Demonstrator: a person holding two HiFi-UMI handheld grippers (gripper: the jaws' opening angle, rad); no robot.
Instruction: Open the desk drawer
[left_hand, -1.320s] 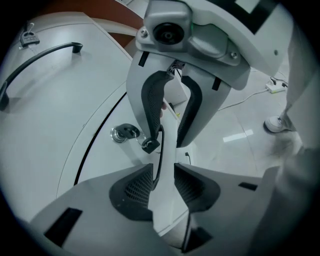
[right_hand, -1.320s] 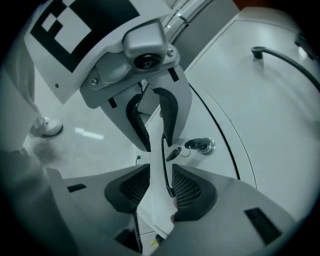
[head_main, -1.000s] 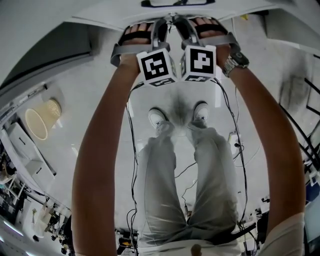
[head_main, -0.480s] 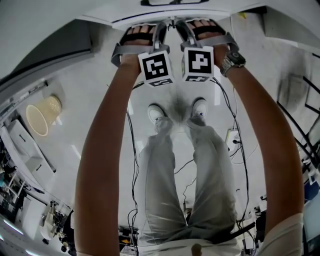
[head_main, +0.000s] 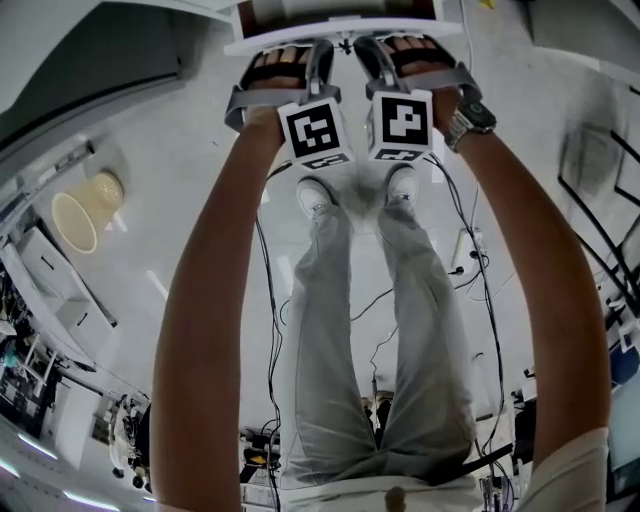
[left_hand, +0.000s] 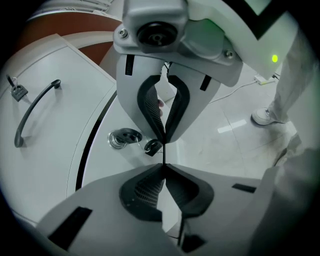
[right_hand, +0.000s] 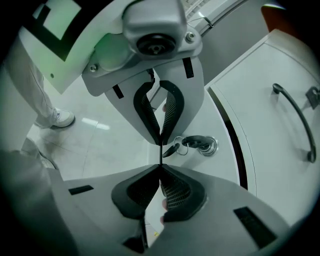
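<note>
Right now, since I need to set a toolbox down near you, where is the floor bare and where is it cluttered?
Bare floor lies between the wastebasket and the drawer; another bare patch sits between the right forearm and the black rack. Crowded: cables run past both shoes, and equipment clutter fills the head view's lower left.

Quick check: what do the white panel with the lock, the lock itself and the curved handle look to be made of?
Panel: white and high-gloss, with mirror-clear reflections; lacquered metal or laminate, can't tell which. Lock: bright, chrome-like metal with sharp highlights. Handle: dark, smooth bar with a faint sheen; painted metal or plastic, unclear.
</note>
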